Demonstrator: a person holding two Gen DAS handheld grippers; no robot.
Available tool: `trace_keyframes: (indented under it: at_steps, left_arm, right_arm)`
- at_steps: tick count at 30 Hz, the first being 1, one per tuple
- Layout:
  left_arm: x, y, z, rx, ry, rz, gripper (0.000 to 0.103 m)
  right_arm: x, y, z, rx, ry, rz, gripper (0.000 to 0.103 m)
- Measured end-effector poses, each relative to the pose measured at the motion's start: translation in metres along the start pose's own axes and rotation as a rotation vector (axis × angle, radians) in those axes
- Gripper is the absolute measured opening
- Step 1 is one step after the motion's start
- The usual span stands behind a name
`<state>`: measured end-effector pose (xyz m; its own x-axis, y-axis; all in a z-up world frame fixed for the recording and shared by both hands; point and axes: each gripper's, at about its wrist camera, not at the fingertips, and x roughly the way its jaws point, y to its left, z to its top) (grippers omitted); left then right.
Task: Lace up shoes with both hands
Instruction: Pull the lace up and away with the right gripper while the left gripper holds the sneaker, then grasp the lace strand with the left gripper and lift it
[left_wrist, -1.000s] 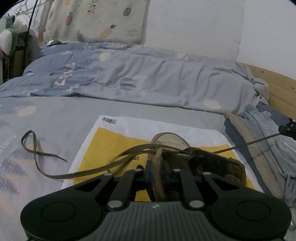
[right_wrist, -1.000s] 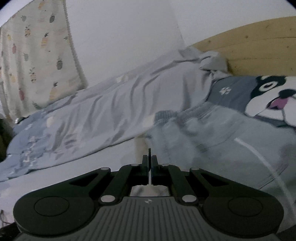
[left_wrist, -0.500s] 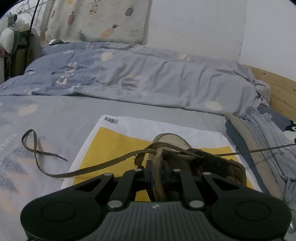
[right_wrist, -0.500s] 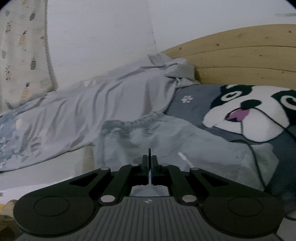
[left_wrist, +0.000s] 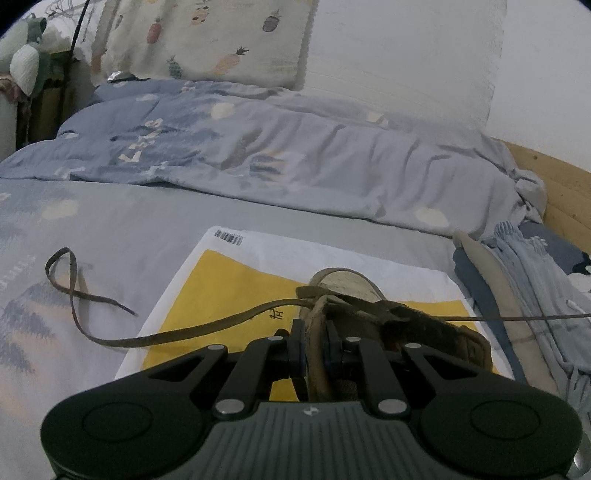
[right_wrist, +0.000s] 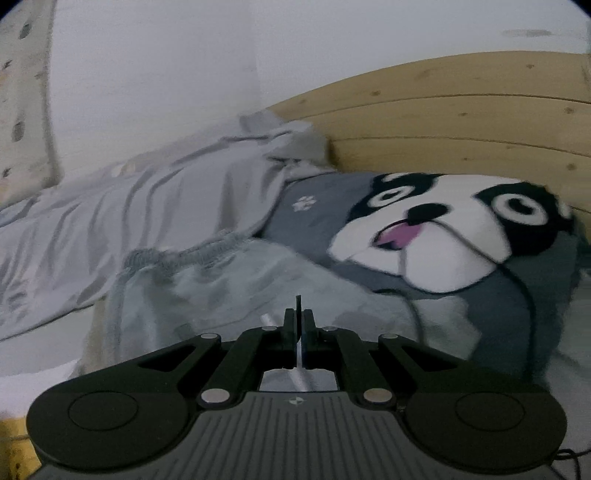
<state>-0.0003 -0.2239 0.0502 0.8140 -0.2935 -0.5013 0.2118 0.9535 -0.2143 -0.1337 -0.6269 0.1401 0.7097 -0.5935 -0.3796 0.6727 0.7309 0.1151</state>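
A worn brown shoe (left_wrist: 439, 338) lies on a yellow and white mailer bag (left_wrist: 229, 280) on the bed. My left gripper (left_wrist: 314, 332) is shut on an upright flap of the shoe's upper, close to the lens. One end of the brown lace (left_wrist: 184, 332) runs slack to the left and loops on the sheet. The other end (left_wrist: 517, 317) stretches taut to the right, out of the picture. In the right wrist view my right gripper (right_wrist: 298, 321) is shut on a thin dark lace tip (right_wrist: 297, 302) that sticks up between its fingers.
A rumpled blue-grey duvet (left_wrist: 258, 155) fills the far side of the bed. Folded clothes (left_wrist: 524, 280) lie right of the mailer. A dog-face pillow (right_wrist: 443, 236) leans on the wooden headboard (right_wrist: 461, 122) ahead of the right gripper. A pineapple-print cloth (left_wrist: 207, 40) hangs on the wall.
My right gripper has swung to the right with the lace tip, from the duvet toward the dog pillow, and has left the left wrist view. The right lace end now runs straighter. The left gripper has kept still.
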Motion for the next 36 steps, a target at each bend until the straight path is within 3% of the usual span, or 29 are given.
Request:
trace_keyframes:
  at_steps: [13, 27, 30, 32, 36]
  left_arm:
    - [0.001, -0.001, 0.0, -0.008, -0.008, 0.009, 0.009]
    - [0.003, 0.01, 0.004, -0.069, 0.022, -0.046, 0.012]
    - [0.005, 0.019, 0.005, -0.128, 0.029, -0.077, 0.019]
    - [0.006, 0.028, 0.006, -0.19, 0.035, -0.104, 0.025]
    - [0.013, 0.051, 0.003, -0.383, 0.073, -0.187, 0.034]
  right_arm:
    - [0.0, -0.022, 0.005, 0.012, -0.01, -0.133, 0.001]
    - [0.005, 0.005, -0.003, -0.043, 0.01, -0.147, 0.002]
    - [0.004, 0.011, -0.004, -0.047, -0.006, -0.183, 0.013]
    - [0.001, 0.014, -0.003, -0.038, -0.031, -0.198, 0.035]
    - [-0.009, 0.024, 0.0, -0.017, -0.087, -0.178, 0.038]
